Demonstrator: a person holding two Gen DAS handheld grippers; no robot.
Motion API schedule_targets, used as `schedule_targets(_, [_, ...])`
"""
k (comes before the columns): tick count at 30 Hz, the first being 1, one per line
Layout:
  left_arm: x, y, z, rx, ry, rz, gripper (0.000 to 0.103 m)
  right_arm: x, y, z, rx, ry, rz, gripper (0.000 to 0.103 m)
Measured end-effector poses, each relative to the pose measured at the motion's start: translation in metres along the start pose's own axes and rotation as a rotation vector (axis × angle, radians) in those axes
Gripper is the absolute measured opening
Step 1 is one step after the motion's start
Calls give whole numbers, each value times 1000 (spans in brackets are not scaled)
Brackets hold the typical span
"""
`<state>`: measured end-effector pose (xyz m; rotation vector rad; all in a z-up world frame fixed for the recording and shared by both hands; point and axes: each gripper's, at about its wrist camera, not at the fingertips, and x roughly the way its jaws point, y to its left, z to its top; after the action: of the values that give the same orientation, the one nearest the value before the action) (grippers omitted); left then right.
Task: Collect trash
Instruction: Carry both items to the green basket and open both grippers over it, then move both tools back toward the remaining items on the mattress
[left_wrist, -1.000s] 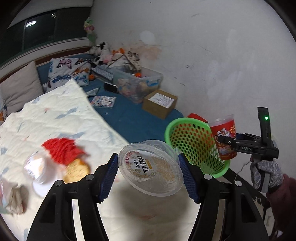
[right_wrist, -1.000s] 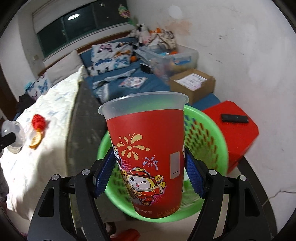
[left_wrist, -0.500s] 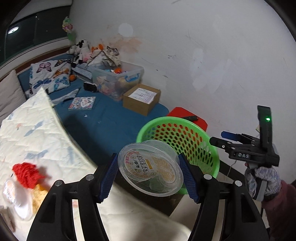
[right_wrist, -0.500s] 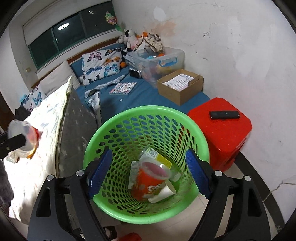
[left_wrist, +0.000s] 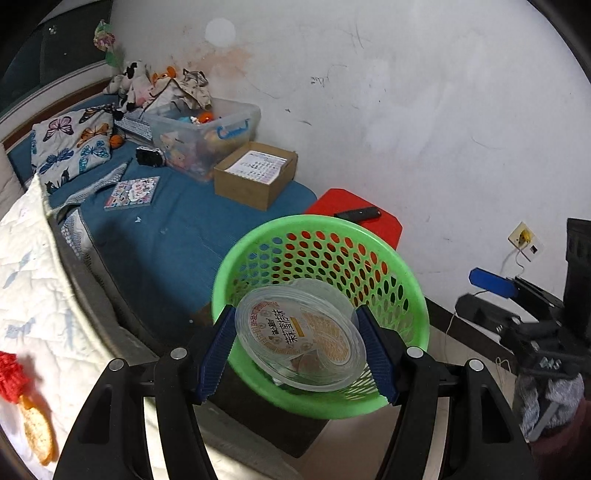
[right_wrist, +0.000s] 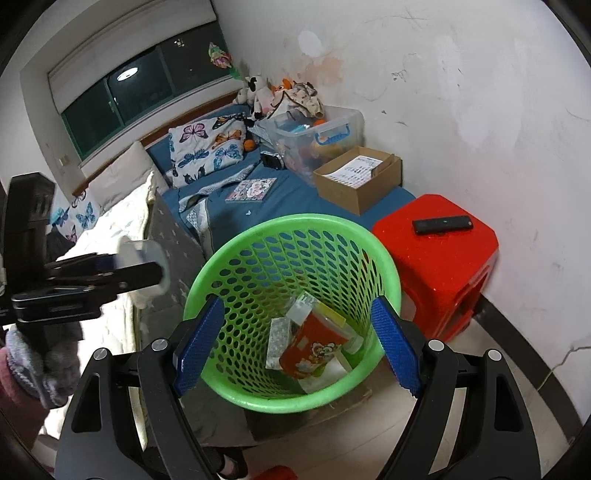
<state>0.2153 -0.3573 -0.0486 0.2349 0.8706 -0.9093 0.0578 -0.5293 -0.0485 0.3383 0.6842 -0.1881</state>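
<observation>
left wrist: left gripper (left_wrist: 297, 345) is clamping its jaws on a clear plastic lidded container (left_wrist: 300, 339), hovering over the green basket (left_wrist: 413, 295); red wrapper (left_wrist: 11, 374) is waiting on the bed | right wrist: right gripper (right_wrist: 297, 345) is showing jaws apart, empty; red cup (right_wrist: 314, 350) is lying inside the basket, so one piece seems done

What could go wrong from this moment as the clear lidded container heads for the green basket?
1. The left gripper holds the clear lidded container tilted near the green basket front rim; released early, it may catch the rim and fall outside.
2. The open right gripper hangs over the basket mouth above the red cup, so the two grippers may collide.
3. The light basket, by the red stool, may tip if nudged.
</observation>
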Motion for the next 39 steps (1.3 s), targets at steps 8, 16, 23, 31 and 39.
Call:
schedule_targets(8, [3,-11,-3,29,-10,-16,81,-4,-1,-3,15,-4,14,81])
schedule_targets(16, [-31,7,-19,-25,-43,22,81,-9,12,-2,-4,-13,38,81])
schedule_targets(23, [-73,40,-49,-108,-78,116,81,-4,44,2,-57,-6,88,82])
schedule_targets(31, [-118,88,-98,-217,-99,237,81,17,101,7,-151,26,167,84])
schedule_targets(39, [-172,145,-146,-358,-138,363,81,49,171,10,-262,77,259,84])
